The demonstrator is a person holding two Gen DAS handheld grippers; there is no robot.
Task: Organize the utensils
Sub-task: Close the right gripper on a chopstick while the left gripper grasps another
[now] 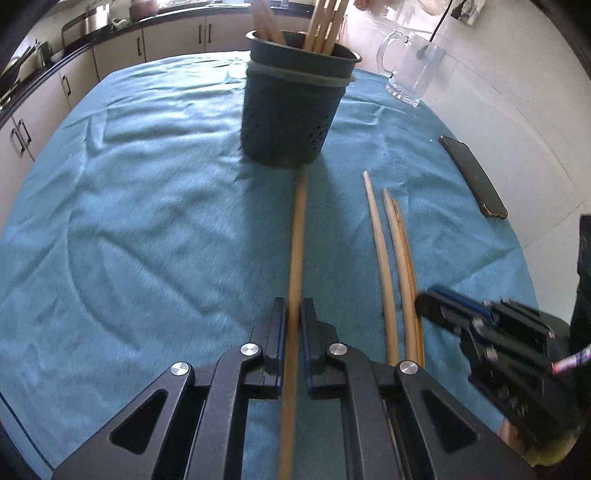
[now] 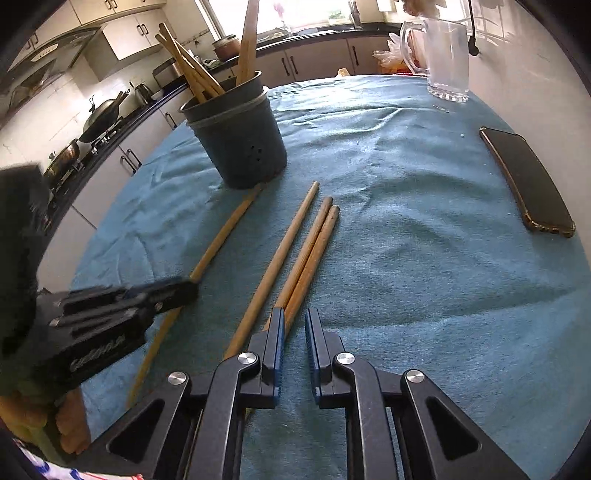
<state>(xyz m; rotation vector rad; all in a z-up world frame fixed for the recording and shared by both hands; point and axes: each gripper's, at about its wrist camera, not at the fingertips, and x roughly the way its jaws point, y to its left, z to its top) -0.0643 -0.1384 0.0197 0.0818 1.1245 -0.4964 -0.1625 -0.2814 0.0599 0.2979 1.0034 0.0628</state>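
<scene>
Two wrist views of a table covered with a wrinkled teal cloth (image 1: pixel 147 184).

Left: the left gripper (image 1: pixel 293 314) is clenched on a long wooden stick (image 1: pixel 297 236), which passes between its two blue-lined fingers. The stick's long axis runs near to far; its far end points at, and reaches, the foot of the dark utensil holder (image 1: pixel 291 110). In the right wrist view the same stick (image 2: pixel 221 236) slants from near left up to the holder's base (image 2: pixel 240 147), with the left gripper (image 2: pixel 177 291) around its middle.

Centre: the holder stands upright at the far middle of the cloth, perforated low on its wall, a pale band below its rim. Several wooden utensils (image 1: pixel 325 26) stand in it, handles leaning outward.

Right of centre: three more wooden sticks (image 2: pixel 295 258) lie flat on the cloth, roughly parallel, long axes near to far, the two rightmost touching. The right gripper (image 2: pixel 294 321) hovers at their near ends, fingers slightly parted and grasping nothing.

Right: a dark phone (image 2: pixel 524 181) lies flat near the cloth's right edge; a clear glass mug (image 2: pixel 447 55) stands at the far right corner.

Room: white kitchen cabinets (image 1: pixel 173 40) with dark handles line the far side, and a wok (image 2: pixel 101 114) sits on the counter at far left.
</scene>
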